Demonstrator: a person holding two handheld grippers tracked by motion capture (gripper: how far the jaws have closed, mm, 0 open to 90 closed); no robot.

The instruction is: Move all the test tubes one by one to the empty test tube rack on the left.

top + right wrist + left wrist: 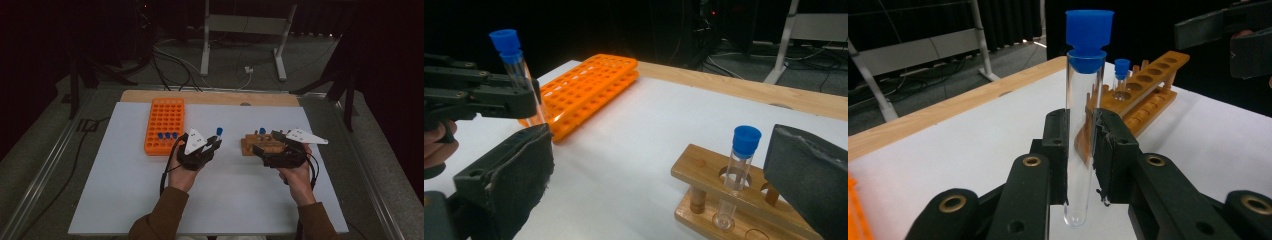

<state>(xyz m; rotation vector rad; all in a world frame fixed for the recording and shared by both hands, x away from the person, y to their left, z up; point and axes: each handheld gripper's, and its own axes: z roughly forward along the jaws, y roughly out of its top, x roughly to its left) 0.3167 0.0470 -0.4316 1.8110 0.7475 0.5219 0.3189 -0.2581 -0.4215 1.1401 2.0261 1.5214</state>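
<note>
Fingers of our left gripper (1080, 145) pinch an upright blue-capped tube (1084, 125); the wooden rack (1138, 95) sits upper right (our right gripper (270, 145), fingers wide and empty, beside it).

Left gripper (212, 143), right gripper (270, 145): black bodies, brass-ringed screw holes, padded jaws, white three-cornered top plates, black cables. Sleeves (160, 215): brown.

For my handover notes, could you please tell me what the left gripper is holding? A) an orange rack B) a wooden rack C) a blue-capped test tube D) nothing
C: in the left gripper view, the left gripper has its jaws clamped on the upright blue-capped test tube.
</note>
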